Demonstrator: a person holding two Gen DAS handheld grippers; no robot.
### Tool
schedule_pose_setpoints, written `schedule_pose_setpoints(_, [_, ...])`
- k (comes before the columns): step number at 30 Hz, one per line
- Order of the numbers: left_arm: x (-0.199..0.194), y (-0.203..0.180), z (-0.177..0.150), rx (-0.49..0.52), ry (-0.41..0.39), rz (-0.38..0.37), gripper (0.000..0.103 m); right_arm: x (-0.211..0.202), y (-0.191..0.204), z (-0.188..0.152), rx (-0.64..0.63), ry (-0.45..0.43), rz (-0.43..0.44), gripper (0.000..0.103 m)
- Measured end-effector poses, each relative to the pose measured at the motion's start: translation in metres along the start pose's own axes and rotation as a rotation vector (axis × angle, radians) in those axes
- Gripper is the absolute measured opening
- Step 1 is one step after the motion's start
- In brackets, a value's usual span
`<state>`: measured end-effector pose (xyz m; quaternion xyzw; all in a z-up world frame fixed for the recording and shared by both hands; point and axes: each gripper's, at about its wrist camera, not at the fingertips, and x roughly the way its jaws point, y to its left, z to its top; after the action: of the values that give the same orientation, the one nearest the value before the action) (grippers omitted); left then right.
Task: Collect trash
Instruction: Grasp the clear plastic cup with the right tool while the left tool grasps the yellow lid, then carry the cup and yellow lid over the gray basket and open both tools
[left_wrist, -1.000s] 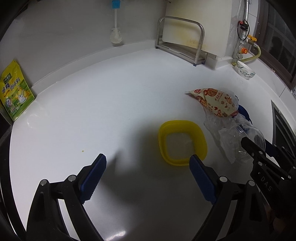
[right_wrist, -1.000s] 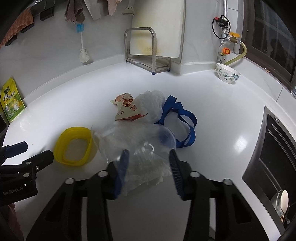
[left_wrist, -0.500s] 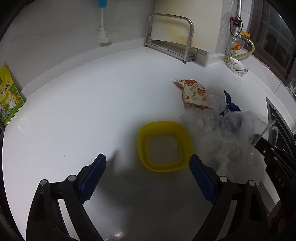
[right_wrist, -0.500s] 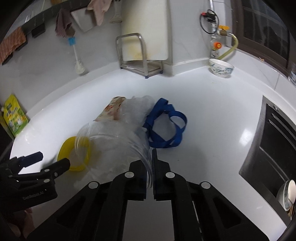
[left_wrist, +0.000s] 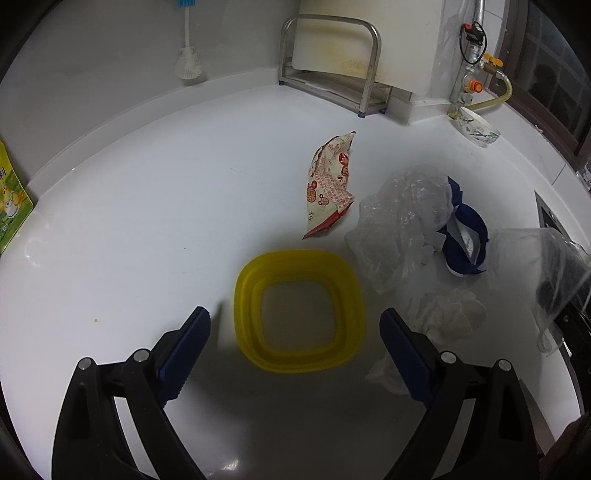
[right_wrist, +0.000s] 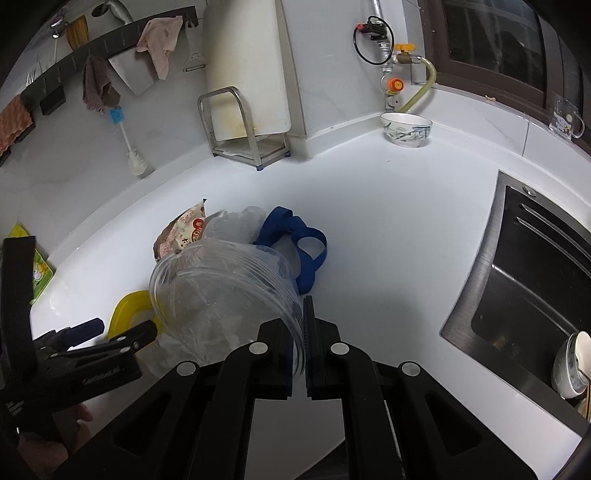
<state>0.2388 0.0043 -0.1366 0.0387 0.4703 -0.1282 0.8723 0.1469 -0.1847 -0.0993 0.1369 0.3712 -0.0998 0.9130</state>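
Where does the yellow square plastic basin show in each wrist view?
Left wrist: yellow square plastic basin, lower centre, between the open left gripper's fingers.
Right wrist: lower left, mostly hidden behind the clear plastic cup.
Shared landmark: red-printed snack wrapper, just beyond it.

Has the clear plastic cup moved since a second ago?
Yes. The clear plastic cup, gripped by the right claw, is lifted off the white counter where it lay.

Your trash on the white counter: a clear plastic cup (right_wrist: 225, 291) tilted on its side, a printed snack wrapper (left_wrist: 330, 182), crumpled clear plastic (left_wrist: 400, 221) and a yellow square container (left_wrist: 300, 310) nearby.
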Motion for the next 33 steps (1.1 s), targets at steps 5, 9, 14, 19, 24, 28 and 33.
schedule_pose_setpoints(5, [0.012,-0.002,0.001,-0.005,0.015,0.030,0.091,0.000,-0.003,-0.003,0.007,0.007,0.005,0.005])
schedule_pose_setpoints(9, [0.014,-0.002,0.002,-0.012,0.006,0.039,0.086,0.001,-0.003,-0.005,0.006,0.017,0.008,0.005])
schedule_pose_setpoints(14, [0.010,0.001,0.003,-0.020,-0.014,0.036,0.069,0.000,-0.003,-0.007,0.010,0.023,0.009,0.005])
schedule_pose_setpoints(19, [0.006,0.009,0.002,-0.038,-0.014,0.028,0.068,-0.001,-0.003,-0.007,0.014,0.028,0.012,0.005])
schedule_pose_setpoints(24, [-0.008,0.018,0.001,-0.043,-0.023,0.036,0.068,-0.006,-0.006,-0.008,0.020,0.027,0.012,0.005])
schedule_pose_setpoints(28, [-0.030,0.020,-0.004,-0.027,-0.039,0.047,0.068,-0.014,-0.009,-0.011,0.020,0.026,0.022,0.005])
schedule_pose_setpoints(33, [-0.061,0.015,-0.018,-0.029,-0.060,0.058,0.068,-0.034,-0.017,-0.016,0.000,0.027,0.045,0.005])
